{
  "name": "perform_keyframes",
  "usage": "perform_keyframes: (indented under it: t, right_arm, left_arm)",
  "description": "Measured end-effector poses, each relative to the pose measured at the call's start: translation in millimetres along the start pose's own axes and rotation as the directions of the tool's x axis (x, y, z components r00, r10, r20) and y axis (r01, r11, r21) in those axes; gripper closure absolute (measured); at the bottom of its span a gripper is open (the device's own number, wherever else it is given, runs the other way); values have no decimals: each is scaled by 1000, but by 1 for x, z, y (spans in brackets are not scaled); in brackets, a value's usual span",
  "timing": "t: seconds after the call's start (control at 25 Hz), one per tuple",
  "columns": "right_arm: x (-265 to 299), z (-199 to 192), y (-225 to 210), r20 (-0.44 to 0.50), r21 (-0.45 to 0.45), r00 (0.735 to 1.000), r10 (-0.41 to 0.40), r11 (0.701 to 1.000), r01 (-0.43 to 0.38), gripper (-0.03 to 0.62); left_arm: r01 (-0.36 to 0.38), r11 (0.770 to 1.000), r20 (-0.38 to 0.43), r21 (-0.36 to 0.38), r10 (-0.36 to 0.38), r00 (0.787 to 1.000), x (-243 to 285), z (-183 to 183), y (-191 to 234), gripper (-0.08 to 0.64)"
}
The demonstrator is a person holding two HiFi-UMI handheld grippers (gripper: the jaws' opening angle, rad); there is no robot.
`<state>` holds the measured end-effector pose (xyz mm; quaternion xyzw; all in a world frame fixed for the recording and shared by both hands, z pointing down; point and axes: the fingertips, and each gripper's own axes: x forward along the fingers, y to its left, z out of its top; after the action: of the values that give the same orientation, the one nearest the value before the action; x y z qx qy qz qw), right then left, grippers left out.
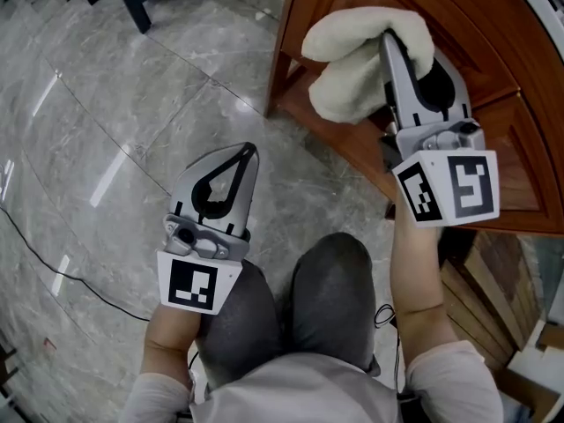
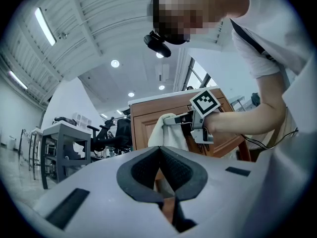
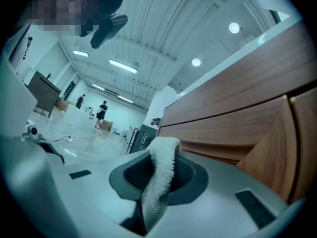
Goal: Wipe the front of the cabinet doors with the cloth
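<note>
Clamping cloth (image 1: 352, 69), right gripper (image 1: 386, 37) outstretched

One cloth (image 1: 352, 60), one cabinet (image 1: 515, 157) (wooden)

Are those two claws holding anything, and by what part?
The right gripper is shut on the cloth, pinching a fold of it; the rest bunches beyond the jaws. The left gripper is shut, empty.

We see our right gripper (image 3: 163, 176) pinching the white fluffy cloth (image 3: 166, 150) tight between its two jaws. The cloth pokes up past the tips. The brown wooden cabinet (image 3: 247, 108) is close on the right. Far off, two people (image 3: 101, 110) stand on the shiny floor (image 3: 86, 142).
</note>
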<state>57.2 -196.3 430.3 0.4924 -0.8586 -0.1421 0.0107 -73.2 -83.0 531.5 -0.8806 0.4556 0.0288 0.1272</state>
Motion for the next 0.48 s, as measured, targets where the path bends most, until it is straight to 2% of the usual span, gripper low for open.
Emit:
perform_keyframes:
  t: [0.16, 0.48]
  right_arm:
    - [-19, 2, 1, 4, 19, 1000, -4, 1000, 3, 517]
    - [-44, 5, -8, -12, 43, 999, -35, 998, 35, 517]
  left_arm:
    - [6, 1000, -4, 13, -6, 1000, 0, 0, -3, 541]
    - [1, 1000, 5, -8, -1, 1000, -1, -1, 0, 541]
